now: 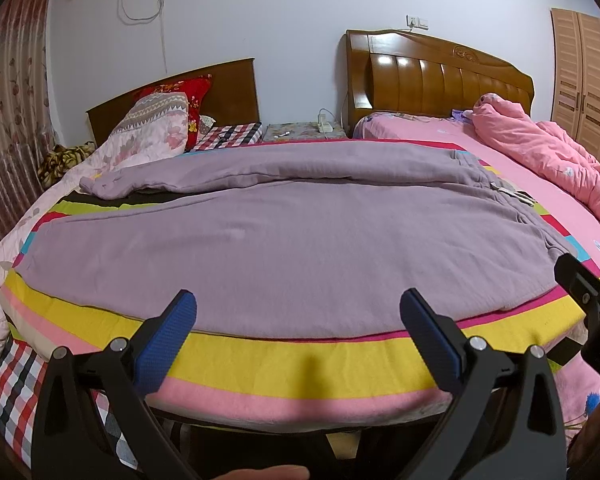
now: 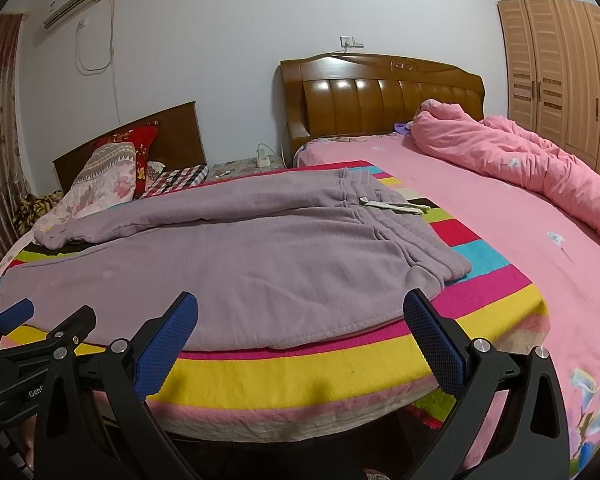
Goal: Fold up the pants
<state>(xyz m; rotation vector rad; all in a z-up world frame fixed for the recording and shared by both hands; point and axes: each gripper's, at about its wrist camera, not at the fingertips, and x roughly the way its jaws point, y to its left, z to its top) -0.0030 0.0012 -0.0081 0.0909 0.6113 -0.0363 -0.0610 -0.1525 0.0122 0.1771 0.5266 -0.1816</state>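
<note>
Mauve sweatpants (image 1: 284, 240) lie spread flat on a striped blanket (image 1: 292, 364), waistband to the right, both legs running left; they also show in the right wrist view (image 2: 228, 256) with a pale drawstring (image 2: 396, 206) at the waist. My left gripper (image 1: 298, 312) is open and empty, just in front of the pants' near edge. My right gripper (image 2: 300, 316) is open and empty, near the pants' hip edge. The right gripper shows at the right edge of the left view (image 1: 588, 288); the left gripper shows at the left edge of the right view (image 2: 40, 320).
A pink quilt (image 2: 512, 168) lies bunched on the pink bed sheet (image 2: 500, 240) to the right. Pillows (image 1: 160, 124) and wooden headboards (image 1: 440, 76) stand at the back. A wardrobe (image 2: 560, 76) is far right, a curtain (image 1: 8, 120) far left.
</note>
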